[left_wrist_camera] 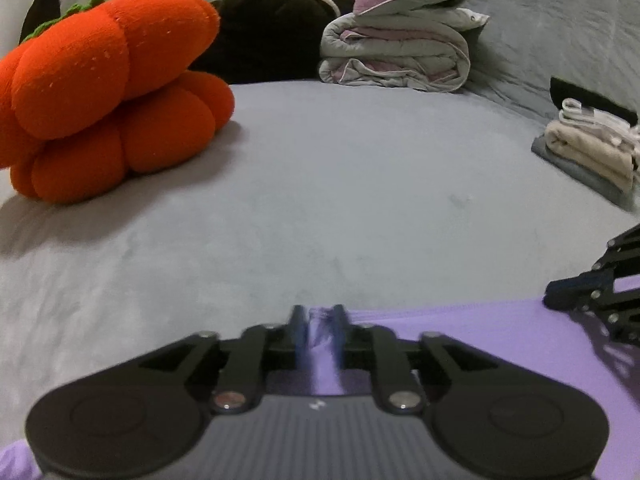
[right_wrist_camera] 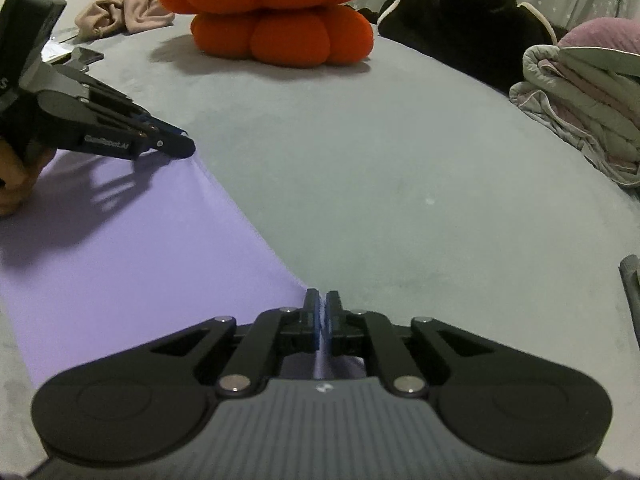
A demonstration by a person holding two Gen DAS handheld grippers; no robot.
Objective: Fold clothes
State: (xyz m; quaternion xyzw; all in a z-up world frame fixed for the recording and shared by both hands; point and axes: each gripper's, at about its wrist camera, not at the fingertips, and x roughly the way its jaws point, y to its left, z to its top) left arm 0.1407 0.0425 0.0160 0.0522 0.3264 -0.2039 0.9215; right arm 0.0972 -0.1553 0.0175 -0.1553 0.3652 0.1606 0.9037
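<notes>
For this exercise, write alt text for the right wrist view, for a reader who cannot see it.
Two handheld grippers, the right gripper and the left gripper, meet the far edge of a purple garment spread flat on a grey bed. Beyond sit an orange plush cushion and a folded quilt.

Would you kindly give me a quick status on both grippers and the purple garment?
Left gripper parted, purple garment between fingers. Right gripper pinching garment edge. Garment flat on bed. Nothing in the way.
</notes>
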